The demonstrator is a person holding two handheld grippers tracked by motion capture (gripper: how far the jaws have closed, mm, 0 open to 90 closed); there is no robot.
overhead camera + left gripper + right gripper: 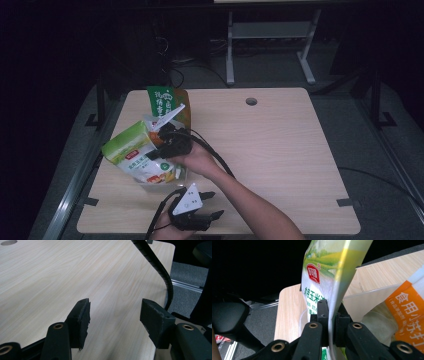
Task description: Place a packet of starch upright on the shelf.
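The right gripper (331, 312) is clenched on the edge of a green-and-white starch bag (329, 272), the thin film pinched flat between its pads. In the high view that starch bag (134, 152) is tilted above a clear plastic bin (182, 175) near the left edge of the tabletop (280, 150). An orange-and-green packet (172, 102) stands just behind it, and an orange packet (405, 312) lies inside the bin. The left gripper (113, 315) is released, jaws apart over bare wood at the near edge, well apart from the starch bag.
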